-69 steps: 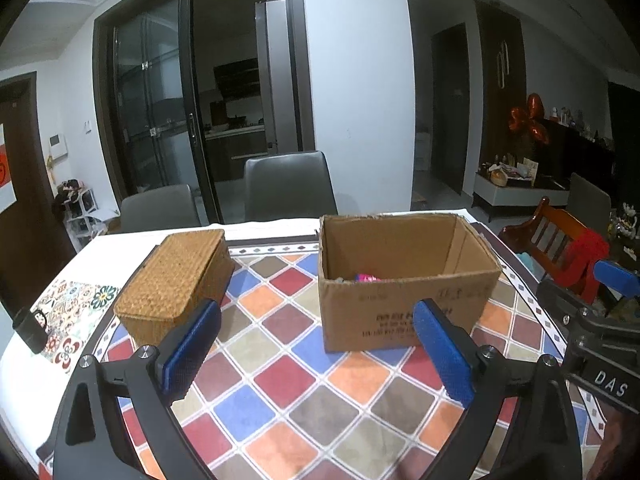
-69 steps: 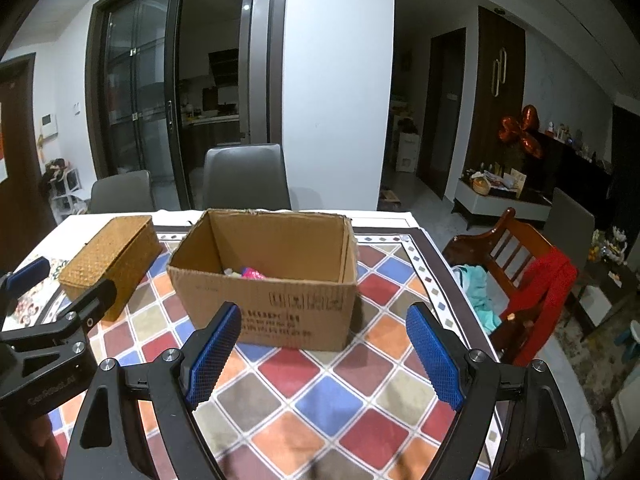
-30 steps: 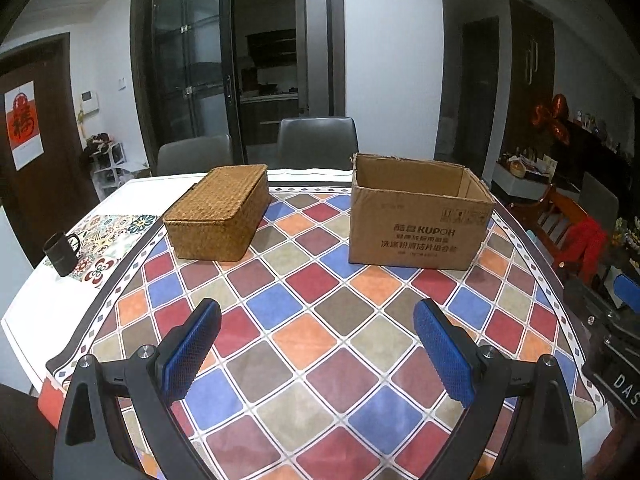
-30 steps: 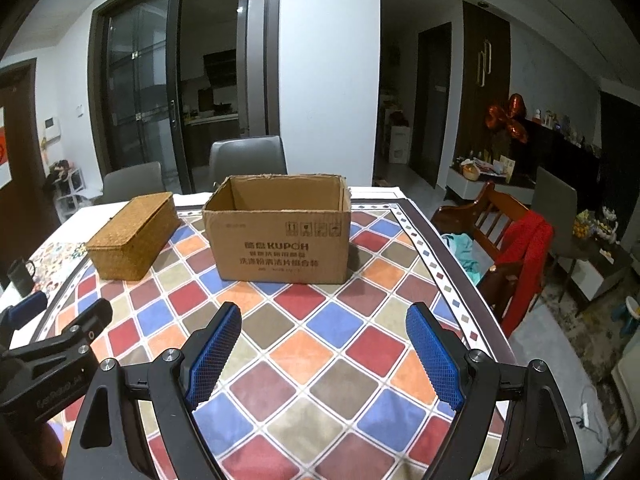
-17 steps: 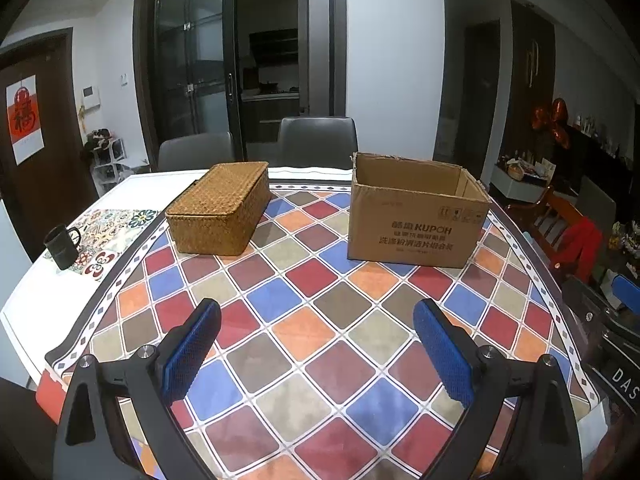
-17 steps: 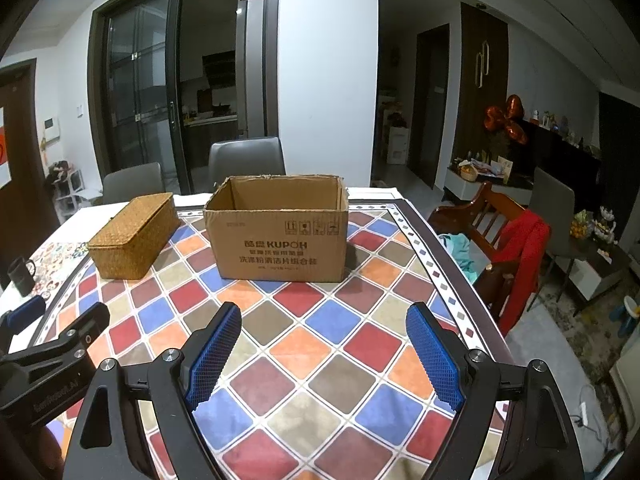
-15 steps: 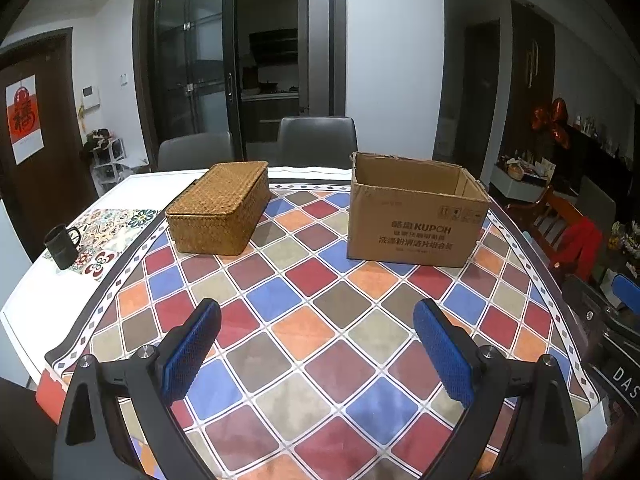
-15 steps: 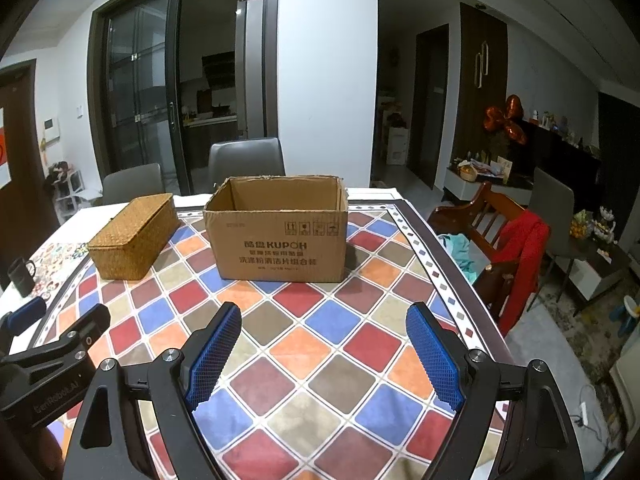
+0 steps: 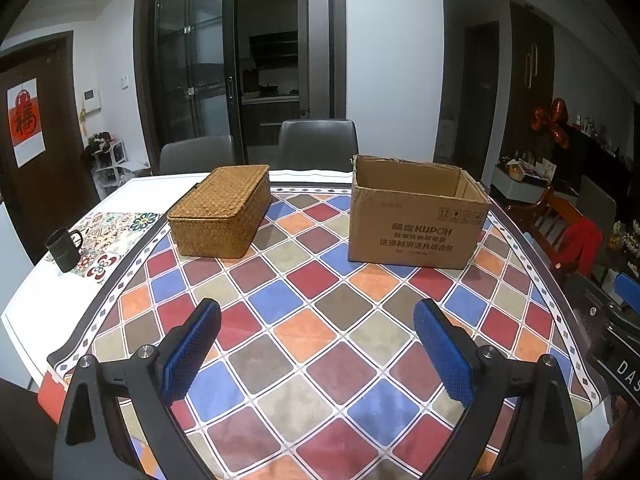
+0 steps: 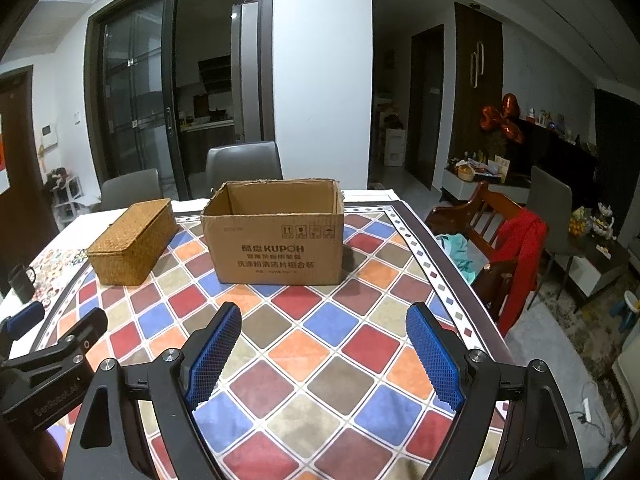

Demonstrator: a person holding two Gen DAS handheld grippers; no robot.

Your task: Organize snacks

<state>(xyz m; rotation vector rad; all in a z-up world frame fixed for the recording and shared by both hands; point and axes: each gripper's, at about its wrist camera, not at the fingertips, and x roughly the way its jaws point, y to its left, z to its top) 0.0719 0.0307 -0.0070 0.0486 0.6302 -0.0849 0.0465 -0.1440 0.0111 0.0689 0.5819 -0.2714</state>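
Both tongs empty, jaws wide, held back from the boxes

Left gripper point(image 9: 316, 344) and right gripper point(image 10: 322, 344) face the cardboard box point(image 10: 276, 236) ahead, woven basket point(image 9: 222, 212) front-left. No snack visible — a blind reach risks shoving the light box.

Both wrist cameras look forward and slightly down across the tabletop point(image 9: 304, 344) from its near edge. Both views share the cardboard box point(image 9: 416, 228) and wicker basket point(image 9: 220, 216) at mid-distance; the left view sits further left.
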